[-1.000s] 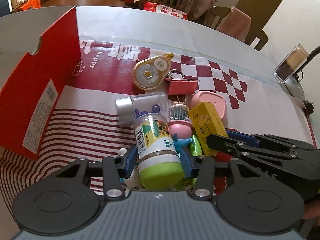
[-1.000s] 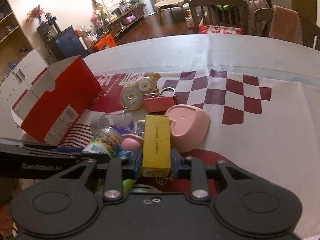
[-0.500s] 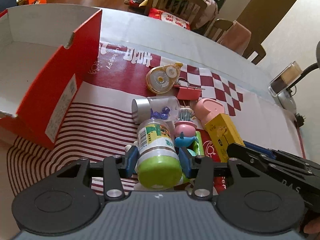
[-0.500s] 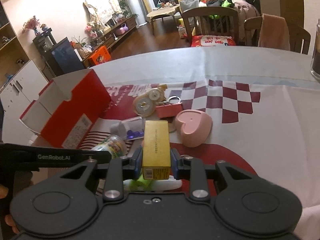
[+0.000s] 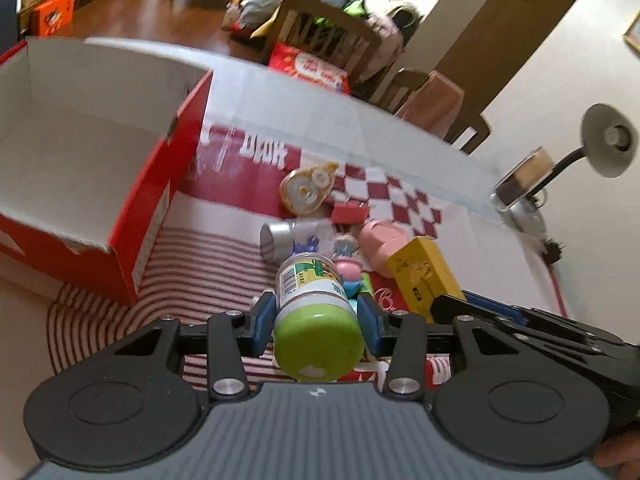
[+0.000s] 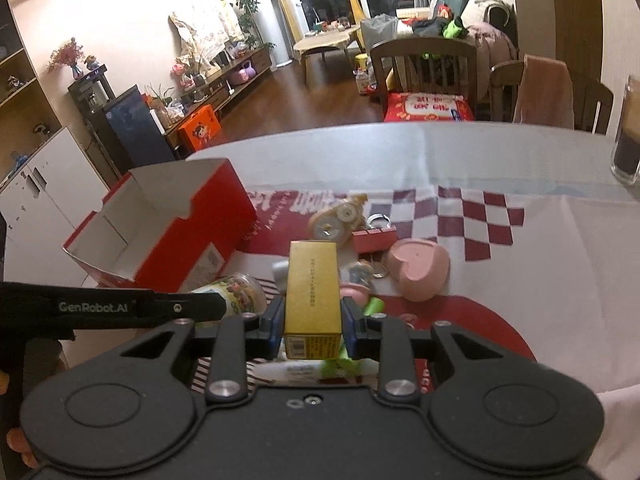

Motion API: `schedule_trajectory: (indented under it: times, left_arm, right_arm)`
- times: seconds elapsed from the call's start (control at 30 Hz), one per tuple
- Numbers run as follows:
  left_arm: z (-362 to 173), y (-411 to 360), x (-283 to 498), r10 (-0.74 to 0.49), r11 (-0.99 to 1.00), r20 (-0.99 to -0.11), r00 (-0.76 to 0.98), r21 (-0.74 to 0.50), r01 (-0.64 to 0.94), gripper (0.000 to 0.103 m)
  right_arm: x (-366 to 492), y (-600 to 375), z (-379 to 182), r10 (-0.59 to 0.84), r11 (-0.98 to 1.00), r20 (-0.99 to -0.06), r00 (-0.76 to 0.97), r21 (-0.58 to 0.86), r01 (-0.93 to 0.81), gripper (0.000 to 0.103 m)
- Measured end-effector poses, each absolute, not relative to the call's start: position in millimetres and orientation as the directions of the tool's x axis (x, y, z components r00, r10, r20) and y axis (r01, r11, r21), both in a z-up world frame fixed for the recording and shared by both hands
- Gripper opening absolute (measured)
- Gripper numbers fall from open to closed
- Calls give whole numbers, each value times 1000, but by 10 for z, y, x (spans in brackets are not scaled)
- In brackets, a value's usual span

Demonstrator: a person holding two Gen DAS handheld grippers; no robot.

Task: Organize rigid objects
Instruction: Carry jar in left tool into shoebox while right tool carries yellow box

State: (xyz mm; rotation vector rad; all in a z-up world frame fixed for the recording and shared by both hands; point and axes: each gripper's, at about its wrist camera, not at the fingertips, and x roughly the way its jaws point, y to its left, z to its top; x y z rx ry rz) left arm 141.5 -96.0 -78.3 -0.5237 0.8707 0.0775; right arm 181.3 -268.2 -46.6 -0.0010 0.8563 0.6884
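On the patterned tablecloth (image 6: pixel 560 240), both grippers stay clamped: left (image 5: pixel 316 312) on a green-capped jar (image 5: pixel 314 320), right (image 6: pixel 312 320) on a yellow box (image 6: pixel 312 284).

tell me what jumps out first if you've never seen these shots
Each gripper grips something: the left gripper a green-capped bottle, the right gripper a yellow box. An open red shoebox waits at the left, beside a clutter of small items on the red-patterned tablecloth.

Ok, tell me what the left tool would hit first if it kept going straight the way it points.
Holding the jar, the left tool points down at the pile: probably the pink-and-blue toy just past the jar, then the clear pin tube. Depth is hard to judge.
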Motion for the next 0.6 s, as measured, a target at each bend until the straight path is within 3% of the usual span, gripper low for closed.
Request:
schedule_trajectory:
  times: [0.6]
  left_arm:
    - [-205, 62, 1099, -135, 888, -659, 740, -411, -204, 44]
  right_arm:
    - [1454, -1462, -64, 568, 762, -666, 484, 203, -614, 29]
